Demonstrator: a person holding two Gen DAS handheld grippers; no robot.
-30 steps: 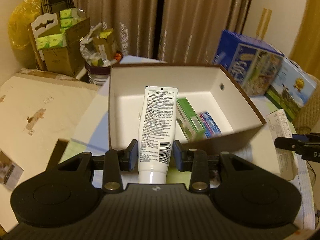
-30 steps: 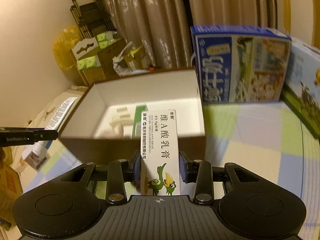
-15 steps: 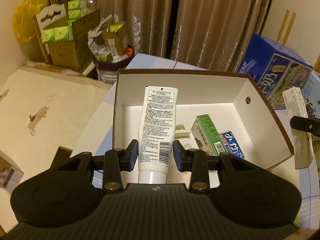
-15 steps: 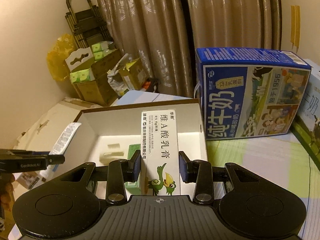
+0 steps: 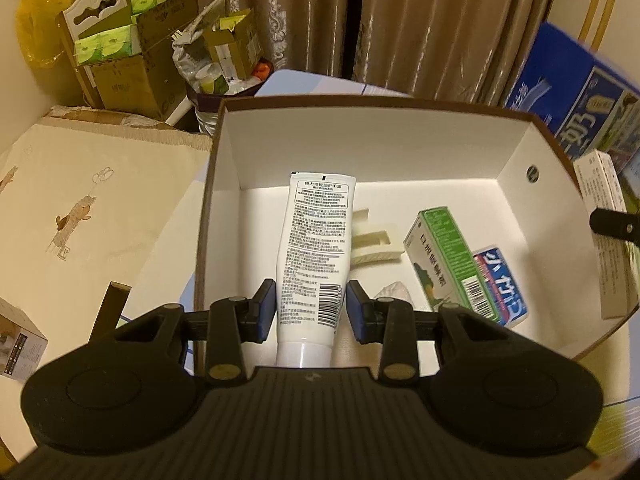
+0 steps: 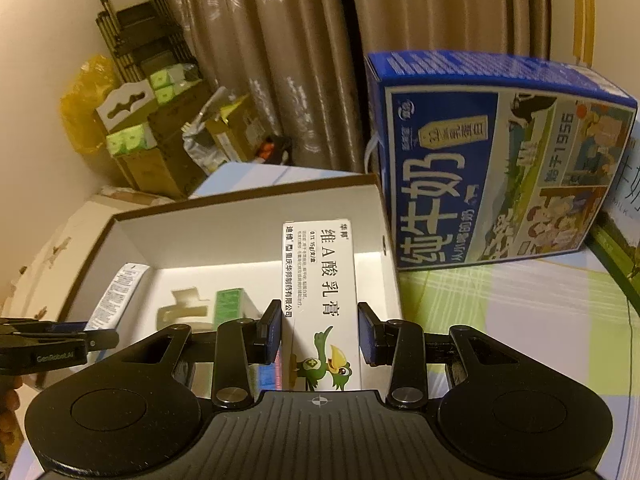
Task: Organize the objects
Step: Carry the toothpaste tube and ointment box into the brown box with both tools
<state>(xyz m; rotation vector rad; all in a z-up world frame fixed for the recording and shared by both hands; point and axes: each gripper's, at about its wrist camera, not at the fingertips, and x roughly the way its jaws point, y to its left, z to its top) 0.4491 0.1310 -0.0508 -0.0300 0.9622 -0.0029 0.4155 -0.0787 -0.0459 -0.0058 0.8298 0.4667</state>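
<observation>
White plastic, soft and squeezable: the printed white cosmetic tube [image 5: 316, 256] sits between the blue-padded jaws of the left gripper [image 5: 311, 312], cap end toward the camera, crimped end reaching over the open brown-rimmed cardboard box with white interior [image 5: 376, 148] at the frame's centre. The pads stand close on either side of the tube, apparently clamped on it — a grip low on the body, judged to keep the flexible tube from folding.

On the box floor lie a cream moulded-pulp insert [image 5: 374, 240], a green-and-white rectangular carton [image 5: 442, 260] and a blue-and-white flat carton [image 5: 500, 286] at lower right; the two cartons lie side by side, touching.

In the right wrist view, the right gripper [image 6: 319, 334] grasps a tall white rectangular carton printed with a green bird [image 6: 320, 296], held upright at the box's near right corner. Rigid card faces suit a flat-pad pinch. Both items appear poised for lowering into the box — neither is yet resting on its floor.

Behind, at upper right, stands a large blue printed milk case [image 6: 492, 164]; brown pleated curtains [image 6: 272, 52] fill the top.
</observation>
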